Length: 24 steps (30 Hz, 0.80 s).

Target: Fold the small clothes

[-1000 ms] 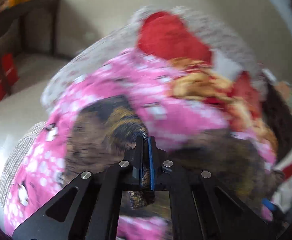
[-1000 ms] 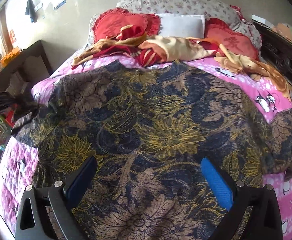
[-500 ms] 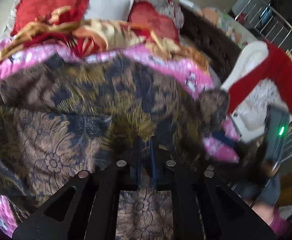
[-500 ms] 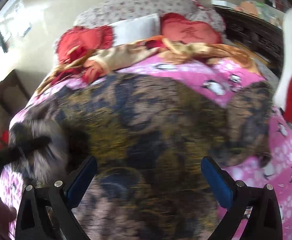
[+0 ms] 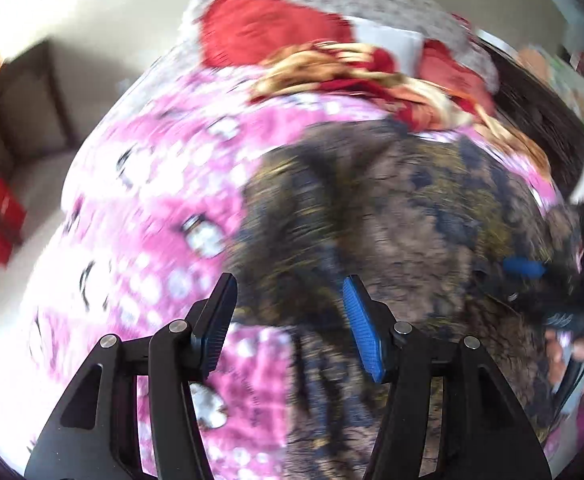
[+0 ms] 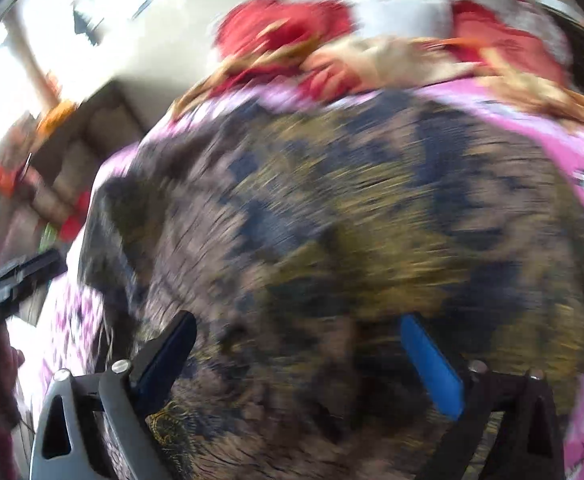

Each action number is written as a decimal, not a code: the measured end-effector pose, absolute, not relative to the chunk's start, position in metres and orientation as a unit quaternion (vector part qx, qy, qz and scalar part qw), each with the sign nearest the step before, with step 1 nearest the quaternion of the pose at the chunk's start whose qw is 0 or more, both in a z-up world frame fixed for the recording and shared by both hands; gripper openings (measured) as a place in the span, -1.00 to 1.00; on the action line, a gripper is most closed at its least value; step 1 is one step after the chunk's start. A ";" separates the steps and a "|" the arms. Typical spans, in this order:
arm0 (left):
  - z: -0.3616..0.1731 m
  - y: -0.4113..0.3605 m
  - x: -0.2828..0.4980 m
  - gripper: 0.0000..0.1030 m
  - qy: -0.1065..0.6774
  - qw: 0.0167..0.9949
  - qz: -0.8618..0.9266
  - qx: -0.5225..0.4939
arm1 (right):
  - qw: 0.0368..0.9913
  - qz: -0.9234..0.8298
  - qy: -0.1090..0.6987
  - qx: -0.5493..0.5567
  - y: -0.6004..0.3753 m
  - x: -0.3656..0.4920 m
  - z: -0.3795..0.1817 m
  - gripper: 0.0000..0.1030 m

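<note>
A dark shirt with a brown, navy and gold floral print point(image 5: 404, 216) lies spread on a pink penguin-print bed cover point(image 5: 156, 184); its left side looks folded inward. It also fills the right wrist view point(image 6: 352, 216). My left gripper point(image 5: 288, 320) is open and empty, hovering over the shirt's left edge. My right gripper point(image 6: 300, 360) is open and empty above the shirt's lower part. The right gripper's blue pad shows at the far right of the left wrist view point(image 5: 524, 267). Both views are motion-blurred.
Red heart cushions point(image 5: 268, 28), a white pillow point(image 5: 388, 38) and crumpled red-and-gold cloth point(image 5: 372, 76) lie at the head of the bed. A dark wooden table point(image 6: 92, 128) stands left of the bed. A dark headboard or rail point(image 5: 540, 120) runs along the right.
My left gripper was shut on the shirt's edge, carried it across over the shirt, then opened and let go. The right gripper stayed open and shifted over the shirt.
</note>
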<state>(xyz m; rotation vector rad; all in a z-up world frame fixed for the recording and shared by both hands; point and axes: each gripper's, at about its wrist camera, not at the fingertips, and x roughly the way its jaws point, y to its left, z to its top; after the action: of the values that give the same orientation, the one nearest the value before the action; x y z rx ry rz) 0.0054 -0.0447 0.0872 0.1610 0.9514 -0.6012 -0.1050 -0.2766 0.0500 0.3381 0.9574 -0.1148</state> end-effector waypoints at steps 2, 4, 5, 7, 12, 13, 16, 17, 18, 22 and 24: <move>0.083 -0.034 0.010 0.07 0.464 0.841 -0.275 0.052 | 0.862 -0.072 0.490 0.112 -0.268 -0.094 0.036 -0.74; 0.086 -0.028 0.005 0.07 0.460 0.841 -0.282 0.038 | 0.874 -0.083 0.462 0.129 -0.279 -0.104 0.051 -0.79; 0.088 -0.027 0.002 0.07 0.457 0.843 -0.283 0.037 | 0.883 -0.088 0.438 0.142 -0.288 -0.114 0.066 -0.82; 0.089 -0.031 -0.003 0.07 0.450 0.844 -0.287 0.047 | 0.898 -0.123 0.400 0.139 -0.308 -0.140 0.096 -0.86; 0.069 -0.048 -0.008 0.07 0.467 0.832 -0.292 0.065 | 0.878 -0.240 0.393 0.127 -0.361 -0.171 0.112 -0.86; 0.065 -0.051 -0.008 0.07 0.472 0.829 -0.292 0.067 | 0.863 -0.269 0.405 0.136 -0.377 -0.172 0.106 -0.86; 0.050 -0.060 -0.009 0.07 0.486 0.822 -0.281 0.091 | 0.824 -0.291 0.466 0.139 -0.401 -0.163 0.083 -0.59; 0.046 -0.061 -0.008 0.07 0.490 0.821 -0.276 0.096 | 0.811 -0.308 0.484 0.116 -0.401 -0.159 0.080 -0.34; 0.045 -0.061 -0.007 0.07 0.491 0.821 -0.277 0.094 | 0.810 -0.324 0.478 0.099 -0.398 -0.160 0.087 -0.32; 0.038 -0.058 0.001 0.07 0.500 0.817 -0.276 0.071 | 0.899 -0.189 0.380 0.112 -0.336 -0.132 0.137 0.41; 0.032 -0.058 0.003 0.07 0.507 0.815 -0.271 0.071 | 0.916 -0.063 0.376 0.122 -0.298 -0.100 0.142 0.44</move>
<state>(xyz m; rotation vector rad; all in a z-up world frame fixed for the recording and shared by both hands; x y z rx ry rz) 0.0033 -0.0584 0.0320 0.1508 1.0804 -0.5788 -0.1001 -0.2978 0.1416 0.2513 0.7742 -0.1289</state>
